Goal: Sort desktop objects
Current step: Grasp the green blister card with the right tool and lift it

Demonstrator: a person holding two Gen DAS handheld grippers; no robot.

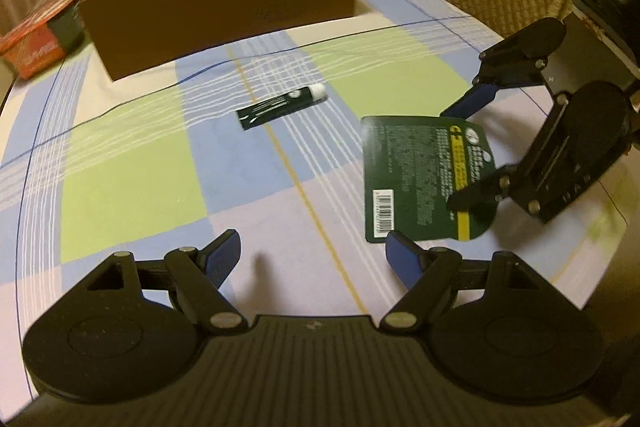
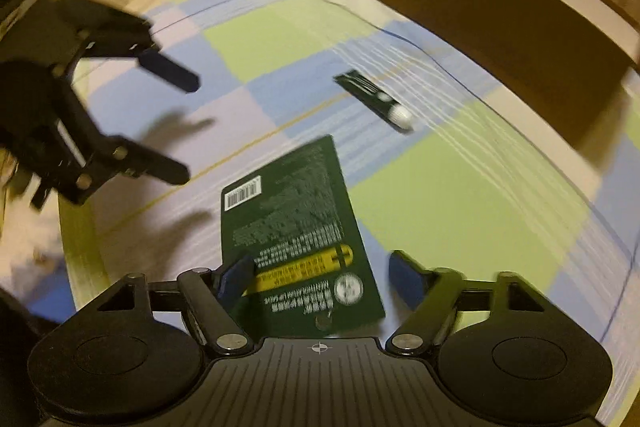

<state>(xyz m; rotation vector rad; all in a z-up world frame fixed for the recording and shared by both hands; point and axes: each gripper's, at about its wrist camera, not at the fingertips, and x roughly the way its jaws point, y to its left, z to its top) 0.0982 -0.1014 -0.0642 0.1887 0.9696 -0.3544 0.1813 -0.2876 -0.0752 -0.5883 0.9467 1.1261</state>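
**A:** What lies on the table, and where are the claws?

**B:** A checked cloth in green, blue and lilac covers the table (image 1: 132,187). The right claw (image 2: 320,273) has its two blue-tipped fingers spread wide on either side of a dark green packaging card (image 2: 296,231) with a barcode and a yellow stripe. The card's near end sits between the fingers; I cannot tell whether either finger touches it, and nothing is clamped.

**A:** Which way does the card run?

**B:** Its long axis points away from the right claw, roughly in line with the fingers, tilted a little to the left.

**A:** And the left claw?

**B:** The left claw (image 1: 312,257) is open too and empty — the card lies ahead of it and to its right, so the right one is clearly nearer.

**A:** Anything else?

**B:** A small dark green tube with a white cap (image 1: 282,105) lies farther ahead of both claws, apart from the card. Beyond it stands an open brown box (image 1: 224,15) with a white inside — probably where sorted things belong.
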